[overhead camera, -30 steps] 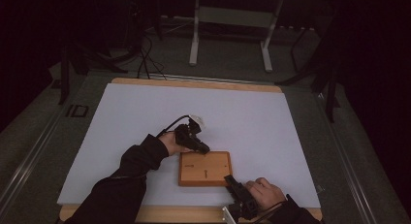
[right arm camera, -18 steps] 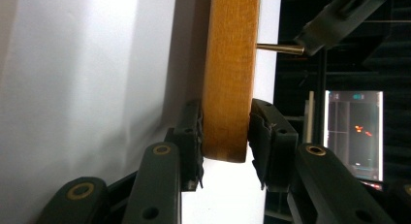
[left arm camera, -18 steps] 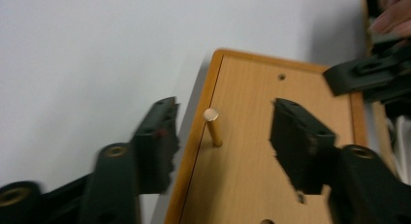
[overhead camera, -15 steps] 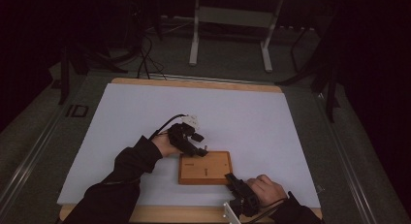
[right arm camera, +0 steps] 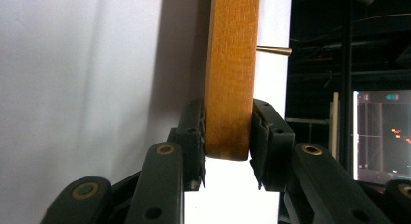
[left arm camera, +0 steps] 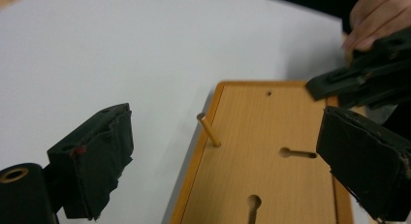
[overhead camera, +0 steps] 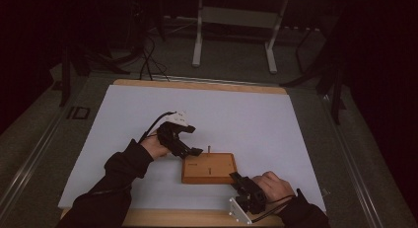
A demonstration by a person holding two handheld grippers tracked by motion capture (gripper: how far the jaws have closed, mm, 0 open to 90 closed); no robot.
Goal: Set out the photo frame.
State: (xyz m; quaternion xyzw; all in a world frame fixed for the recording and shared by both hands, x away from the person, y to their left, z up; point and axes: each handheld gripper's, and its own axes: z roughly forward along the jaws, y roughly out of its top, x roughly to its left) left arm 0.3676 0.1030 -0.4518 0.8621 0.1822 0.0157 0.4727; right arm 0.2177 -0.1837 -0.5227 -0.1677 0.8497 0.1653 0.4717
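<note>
**Wooden board clamped at one corner, one peg standing in it**

A flat wooden board (overhead camera: 208,168) lies on the white sheet (overhead camera: 246,114) that covers the table, toward the near edge and a little right of the middle. Its top face has a small round hole and two keyhole-shaped slots (left arm camera: 296,152). A thin wooden peg (left arm camera: 209,130) stands in the board close to its far left edge, leaning slightly in the left gripper view.

The right gripper (right arm camera: 226,132) grips the board's near right corner: its two jaws press against the top and bottom faces of the board, with the board's edge between them. The person's right hand (overhead camera: 274,185) holds that gripper low at the near edge of the table.

The left gripper (overhead camera: 194,150) hangs just beside the board's far left corner, near the peg, with its jaws spread wide and nothing between them. The left hand (overhead camera: 154,147) holds it from the left, and a cable (overhead camera: 153,125) loops up behind it.
</note>
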